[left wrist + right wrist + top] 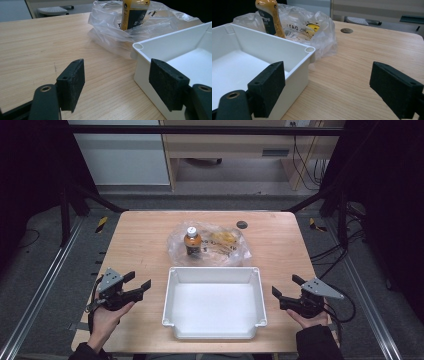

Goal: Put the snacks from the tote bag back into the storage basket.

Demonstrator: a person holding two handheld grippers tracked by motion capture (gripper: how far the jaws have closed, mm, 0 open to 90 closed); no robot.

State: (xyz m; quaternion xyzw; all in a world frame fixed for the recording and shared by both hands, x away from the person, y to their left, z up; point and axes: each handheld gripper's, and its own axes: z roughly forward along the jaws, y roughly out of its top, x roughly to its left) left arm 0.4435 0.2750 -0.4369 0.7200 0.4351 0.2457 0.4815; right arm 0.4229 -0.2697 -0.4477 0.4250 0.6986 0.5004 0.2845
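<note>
Left gripper (141,287): jaws open, empty, table's (140,245) near-left corner.
Right gripper (277,296): jaws open, empty, near-right corner.
Tray (215,273): between both, near edge.

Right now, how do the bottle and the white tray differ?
The bottle stands upright, tall and narrow; the tray is low, wide and open on top. The bottle is amber with a white cap and a dark label; the tray is plain white. The bottle sits in a crumpled clear bag at the far side; the tray lies bare and empty on the table, nearer the person. Both rest on the table, and neither is held.
</note>
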